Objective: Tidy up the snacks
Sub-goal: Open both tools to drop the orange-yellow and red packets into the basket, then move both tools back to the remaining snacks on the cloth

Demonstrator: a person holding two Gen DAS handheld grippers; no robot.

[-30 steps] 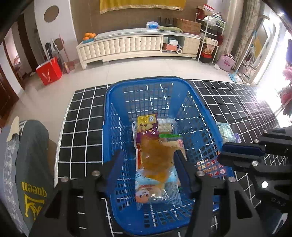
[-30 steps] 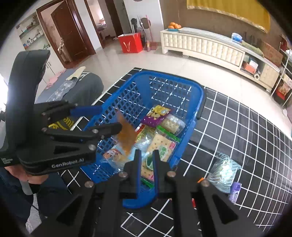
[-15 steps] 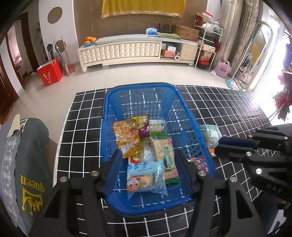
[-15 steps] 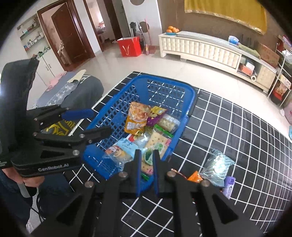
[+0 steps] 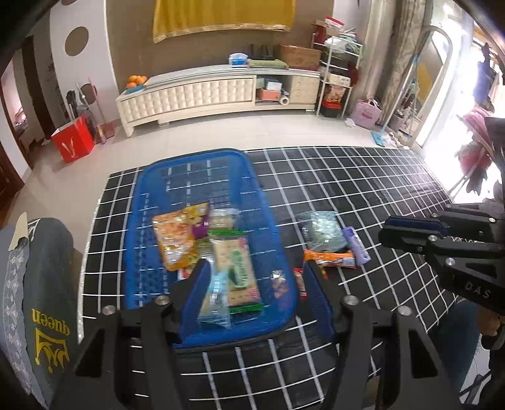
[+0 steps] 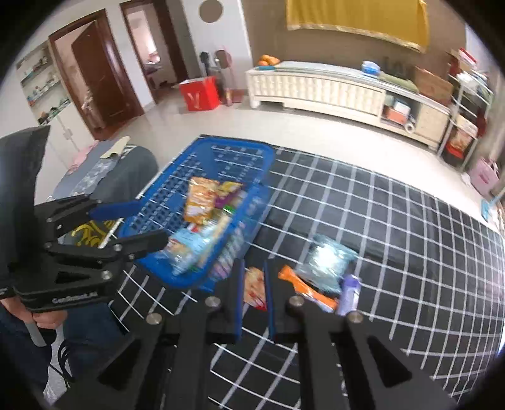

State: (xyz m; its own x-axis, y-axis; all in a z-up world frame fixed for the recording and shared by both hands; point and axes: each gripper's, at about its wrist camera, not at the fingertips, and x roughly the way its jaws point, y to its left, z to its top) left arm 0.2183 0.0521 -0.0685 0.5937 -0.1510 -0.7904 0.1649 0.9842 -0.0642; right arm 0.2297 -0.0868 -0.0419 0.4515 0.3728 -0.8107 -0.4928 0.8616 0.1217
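Motion blur smears the snack packets (image 5: 230, 261) piled in the blue basket (image 5: 139, 252) on the checkered cloth (image 5: 363, 176), four more lie just beside it, the left gripper (image 5: 257, 290) hangs with fingers wide apart, the right gripper (image 6: 254, 284) narrowly parted, holding nothing.

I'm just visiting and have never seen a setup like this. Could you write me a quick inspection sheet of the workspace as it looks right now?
Surface: black mat with white grid on a pale tiled floor.
Job's things: blue basket holding several snack packs, an orange bag among them; outside it lie a clear bluish bag, an orange packet, a purple packet and a red-and-white packet.
Clutter: grey cushion beside the mat.
Grippers: left gripper open and empty; right gripper slightly open above the red-and-white packet.
Cables: nothing seen.
Surroundings: white cabinet, red box, yellow cloth.
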